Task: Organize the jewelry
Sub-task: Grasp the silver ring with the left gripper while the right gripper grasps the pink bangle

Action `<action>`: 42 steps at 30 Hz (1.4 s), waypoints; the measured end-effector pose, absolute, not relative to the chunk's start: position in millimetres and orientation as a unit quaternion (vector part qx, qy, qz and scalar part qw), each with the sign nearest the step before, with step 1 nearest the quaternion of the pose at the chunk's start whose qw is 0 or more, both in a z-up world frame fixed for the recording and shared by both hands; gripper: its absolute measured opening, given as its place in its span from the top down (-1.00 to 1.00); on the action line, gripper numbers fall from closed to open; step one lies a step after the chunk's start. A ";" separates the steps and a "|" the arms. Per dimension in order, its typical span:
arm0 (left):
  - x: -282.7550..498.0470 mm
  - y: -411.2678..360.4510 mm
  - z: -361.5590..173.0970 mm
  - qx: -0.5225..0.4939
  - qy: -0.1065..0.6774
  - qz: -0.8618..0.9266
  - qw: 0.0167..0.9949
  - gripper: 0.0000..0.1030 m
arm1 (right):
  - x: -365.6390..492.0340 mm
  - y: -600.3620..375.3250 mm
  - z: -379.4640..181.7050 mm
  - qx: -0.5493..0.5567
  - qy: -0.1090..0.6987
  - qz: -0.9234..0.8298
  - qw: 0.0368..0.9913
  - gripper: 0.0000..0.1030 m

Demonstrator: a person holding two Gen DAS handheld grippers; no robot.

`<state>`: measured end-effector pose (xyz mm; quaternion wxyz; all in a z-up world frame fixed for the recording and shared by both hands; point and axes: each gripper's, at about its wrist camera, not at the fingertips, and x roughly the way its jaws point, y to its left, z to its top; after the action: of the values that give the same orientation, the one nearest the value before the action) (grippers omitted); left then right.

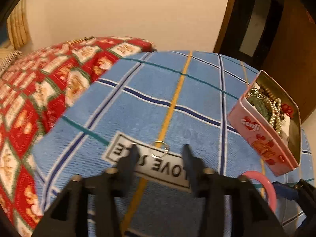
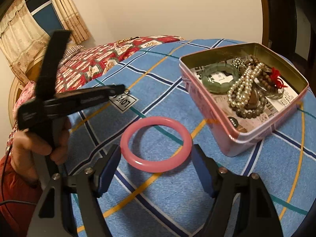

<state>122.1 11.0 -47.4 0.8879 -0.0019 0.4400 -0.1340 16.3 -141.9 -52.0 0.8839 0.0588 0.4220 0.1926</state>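
Watching: my two grippers over the blue bedspread [image 1: 177,102].
Left gripper [image 1: 160,154]: jaws apart, empty; thin ring [image 1: 158,149] between the fingertips.
Right gripper [image 2: 156,154]: open, empty; pink bangle [image 2: 156,144] between its fingers.
Tin [image 2: 223,130]: right of the bangle.

Left wrist view: pink bangle [image 1: 264,185] half hidden behind the left gripper's body; red patterned quilt [image 1: 29,98] motion-blurred. Label [image 1: 150,162] lettering partly covered by fingers [image 1: 134,156]. Thin ring [image 1: 159,149] detail too small to resolve.
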 end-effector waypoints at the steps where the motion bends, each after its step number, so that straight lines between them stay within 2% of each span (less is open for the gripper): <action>1: 121.8 10.3 -46.5 -0.003 0.436 -0.137 0.889 -0.21 | 16.3 -142.0 -52.1 0.059 0.422 0.193 0.884 -0.47; 4: 123.1 6.4 -50.1 0.007 0.443 -0.131 0.887 -0.23 | 18.9 -142.0 -53.4 0.062 0.425 0.194 0.882 -0.47; 6: 123.0 6.5 -50.4 0.009 0.442 -0.126 0.888 -0.05 | 20.0 -142.3 -54.3 0.064 0.428 0.194 0.880 -0.47; 8: 123.2 8.1 -50.1 0.002 0.442 -0.128 0.888 0.59 | 21.3 -142.8 -55.0 0.066 0.429 0.195 0.879 -0.47; 17: 117.4 4.1 -47.5 0.009 0.434 -0.137 0.890 0.59 | 18.9 -145.3 -53.0 0.070 0.422 0.194 0.883 -0.47; 27: 64.6 6.1 -17.1 0.004 0.336 -0.149 0.930 0.59 | -4.7 -151.4 -36.9 0.066 0.375 0.189 0.905 -0.46; 33: 49.8 1.1 -9.2 0.007 0.322 -0.156 0.934 0.59 | -20.1 -153.2 -25.0 0.054 0.346 0.188 0.917 -0.44; 34: 48.4 0.5 -7.6 0.005 0.320 -0.159 0.934 0.59 | -21.5 -154.1 -23.5 0.054 0.344 0.188 0.918 -0.08; 35: 47.4 0.0 -5.9 0.002 0.318 -0.162 0.934 0.59 | -23.9 -155.7 -20.9 0.060 0.339 0.200 0.917 0.38; 36: 46.1 -1.0 -4.6 0.001 0.317 -0.164 0.934 0.59 | -25.3 -155.7 -20.0 0.059 0.342 0.202 0.916 0.91; 37: 45.5 -2.1 -3.5 0.003 0.315 -0.165 0.935 0.59 | -25.4 -156.1 -19.3 0.055 0.346 0.195 0.916 0.83; 42: 43.7 -0.7 -2.2 0.002 0.313 -0.164 0.935 0.59 | -16.2 -169.1 -35.7 0.084 0.380 0.190 0.901 0.81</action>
<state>43.7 -0.7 -2.2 0.9354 0.0025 0.3134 -0.1637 -16.2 -169.1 -35.7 0.9014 0.0839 0.3799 0.1899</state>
